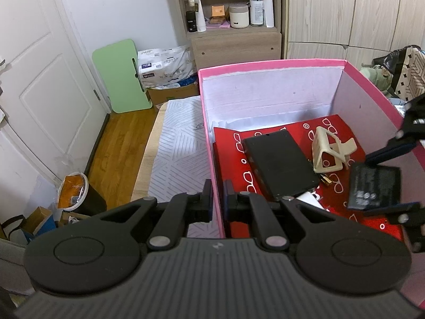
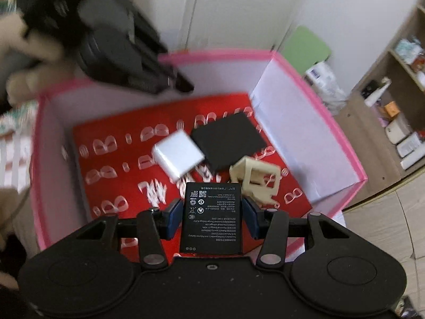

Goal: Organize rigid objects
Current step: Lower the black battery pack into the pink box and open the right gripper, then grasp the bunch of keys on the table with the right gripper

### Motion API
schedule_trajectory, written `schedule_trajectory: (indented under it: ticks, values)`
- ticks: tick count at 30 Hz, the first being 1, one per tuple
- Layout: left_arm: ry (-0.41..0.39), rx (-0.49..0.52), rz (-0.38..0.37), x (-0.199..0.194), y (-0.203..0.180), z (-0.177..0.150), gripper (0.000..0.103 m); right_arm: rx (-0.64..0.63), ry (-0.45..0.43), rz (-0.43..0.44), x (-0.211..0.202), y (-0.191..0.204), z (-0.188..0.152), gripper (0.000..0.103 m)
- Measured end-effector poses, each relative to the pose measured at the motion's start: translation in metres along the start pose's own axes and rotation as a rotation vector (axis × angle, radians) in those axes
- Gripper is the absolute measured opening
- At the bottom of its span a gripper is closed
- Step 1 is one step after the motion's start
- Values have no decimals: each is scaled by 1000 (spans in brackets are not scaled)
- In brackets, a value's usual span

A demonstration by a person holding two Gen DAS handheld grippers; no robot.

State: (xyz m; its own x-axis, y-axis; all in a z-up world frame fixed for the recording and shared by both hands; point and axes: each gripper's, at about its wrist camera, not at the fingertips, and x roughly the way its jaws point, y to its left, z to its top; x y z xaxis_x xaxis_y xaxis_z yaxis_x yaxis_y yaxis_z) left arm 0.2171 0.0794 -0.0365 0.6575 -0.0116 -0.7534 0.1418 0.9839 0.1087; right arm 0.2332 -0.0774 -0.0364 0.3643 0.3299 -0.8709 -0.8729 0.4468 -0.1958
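Note:
A pink box (image 1: 271,65) (image 2: 318,122) has a red patterned floor. In it lie a black slab (image 1: 279,163) (image 2: 228,142), a cream plastic clip (image 1: 330,150) (image 2: 255,176) and a white charger (image 2: 178,155). My right gripper (image 2: 212,216) (image 1: 385,183) hangs over the box. Its jaws stand slightly apart from a black phone battery (image 2: 212,218) (image 1: 374,187) that lies between them. My left gripper (image 1: 217,199) (image 2: 170,79) is shut on the box's left wall, one finger on each side.
The box stands on a patterned mat (image 1: 180,148) on a table. A white door (image 1: 39,79), a green board (image 1: 122,75), a wooden shelf with bottles (image 1: 231,13) and an orange-lidded bin (image 1: 74,194) are around.

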Motion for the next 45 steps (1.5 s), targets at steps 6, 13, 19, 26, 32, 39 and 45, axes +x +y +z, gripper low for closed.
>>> schedule_trajectory:
  ticks: [6,13,19,26,32,39,45]
  values:
    - [0,-13,-10,1,1,0,7,101,-87,-41,3,-13,-8,55]
    - [2,20,7,1,-3,0,7,253,-330,-175,-69,-26,-60,59]
    - [2,1,-4,2,-1,0,7,438,-405,-218,-116,-36,-120,58]
    - [-3,-30,-31,1,5,-2,7,641,-375,-158,-95,-35,-178,50]
    - [-6,-47,-44,0,8,-2,7,753,-364,-128,-56,-28,-202,39]
    - [-6,-47,-41,1,7,-2,7,752,-346,-123,-20,-35,-197,26]
    - [-5,-52,-45,1,8,-2,7,742,-293,-181,6,-52,-182,29]
